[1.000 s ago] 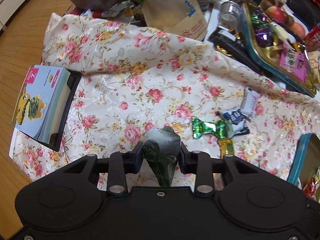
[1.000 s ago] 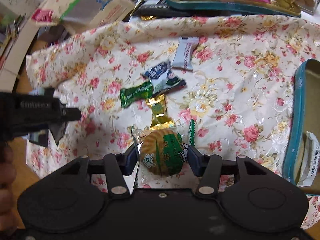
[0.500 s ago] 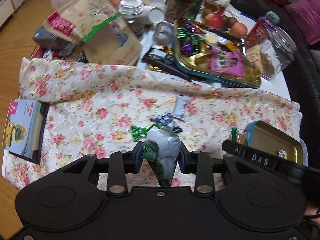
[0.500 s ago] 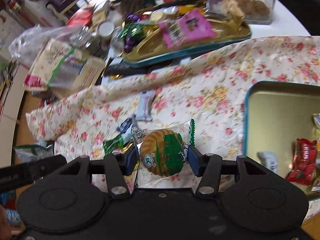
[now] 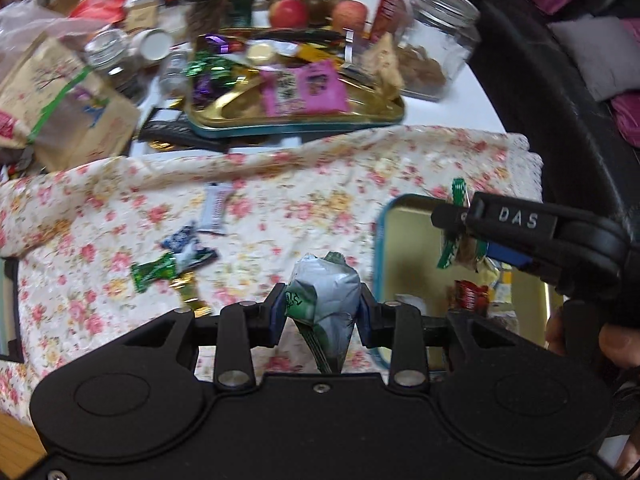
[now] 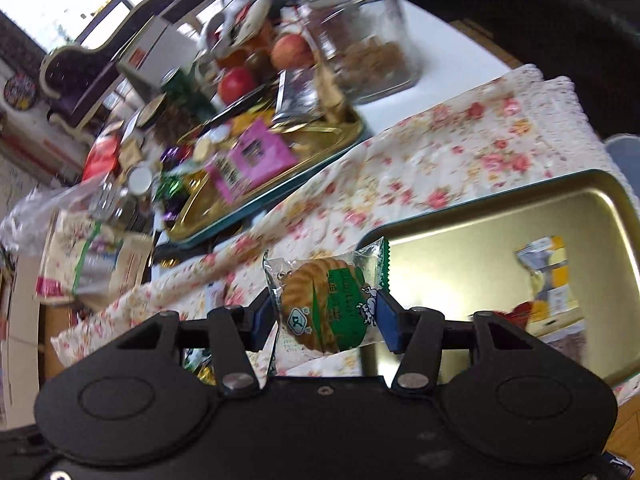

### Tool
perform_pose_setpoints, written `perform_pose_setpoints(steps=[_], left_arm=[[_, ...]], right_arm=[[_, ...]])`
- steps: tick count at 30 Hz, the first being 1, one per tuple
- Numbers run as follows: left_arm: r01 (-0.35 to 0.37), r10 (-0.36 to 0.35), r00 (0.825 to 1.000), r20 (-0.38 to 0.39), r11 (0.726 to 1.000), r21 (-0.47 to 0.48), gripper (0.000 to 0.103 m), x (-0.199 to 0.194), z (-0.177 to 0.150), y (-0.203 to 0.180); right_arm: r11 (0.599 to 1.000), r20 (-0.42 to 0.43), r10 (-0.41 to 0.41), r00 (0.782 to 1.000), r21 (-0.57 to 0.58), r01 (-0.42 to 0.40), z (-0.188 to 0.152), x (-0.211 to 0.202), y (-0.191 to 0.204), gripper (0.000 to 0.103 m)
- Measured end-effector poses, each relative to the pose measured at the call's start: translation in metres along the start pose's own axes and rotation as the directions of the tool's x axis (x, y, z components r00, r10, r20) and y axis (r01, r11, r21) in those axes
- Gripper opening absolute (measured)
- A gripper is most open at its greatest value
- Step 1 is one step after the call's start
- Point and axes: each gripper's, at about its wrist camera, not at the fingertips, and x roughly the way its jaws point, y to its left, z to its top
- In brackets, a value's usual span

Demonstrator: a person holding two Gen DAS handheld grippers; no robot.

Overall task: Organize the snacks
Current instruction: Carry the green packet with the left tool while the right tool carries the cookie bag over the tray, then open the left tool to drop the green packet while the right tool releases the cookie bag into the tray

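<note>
- The left gripper [image 5: 322, 314] is pinching a silver-green snack packet [image 5: 324, 300], lower centre.
- The right gripper [image 6: 326, 316] is clamping a wrapped biscuit [image 6: 324, 304] beside the gold tin [image 6: 460, 248].

Both wrist cameras look steeply down along their fingers, close above the flower-printed cloth [image 5: 328, 184], sharing the gold rectangular tin [image 6: 472, 248].

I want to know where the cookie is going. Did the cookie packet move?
Yes. The cookie packet, in the right tongs, went from above the flowered cloth toward the gold tin, now beside its rim.
</note>
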Motion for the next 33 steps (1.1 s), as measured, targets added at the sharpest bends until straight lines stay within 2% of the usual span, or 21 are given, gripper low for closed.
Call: perform_pose_setpoints(steps=[7,17,25,27,28,33], left_arm=[[0.003,-0.001,1.0,-0.02,0.995,0.1,0.043,0.016,-0.001,-0.055],[0.008,-0.002,0.999,-0.049,0.993,0.117,0.044,0.036,0.007,-0.086],[0.033,-0.03,0.999,-0.02,0.99,0.139,0.047,0.038,0.014,-0.109],[0.051,-0.049,0.999,-0.021,0.988,0.147,0.06,0.038,0.014,-0.113],[0.054,-0.052,0.998,-0.018,0.987,0.149,0.061,0.038,0.014,-0.114],[-0.006,0.01,1.0,-0.026,0.988,0.152,0.062,0.044,0.011,-0.11]], right_arm=[[0.995,0.062,-0.052,0.997,0.084,0.047,0.014,-0.02,-0.056,0.056],[0.977,0.081,-0.105,0.991,0.192,0.088,0.021,-0.035,-0.122,0.056],[0.972,0.085,-0.101,0.991,0.219,0.08,0.022,-0.043,-0.14,0.056],[0.972,0.088,-0.101,0.991,0.222,0.079,0.022,-0.044,-0.142,0.056],[0.972,0.089,-0.101,0.991,0.222,0.08,0.022,-0.045,-0.143,0.056],[0.968,0.083,-0.115,0.99,0.234,0.093,0.021,-0.046,-0.149,0.057]])
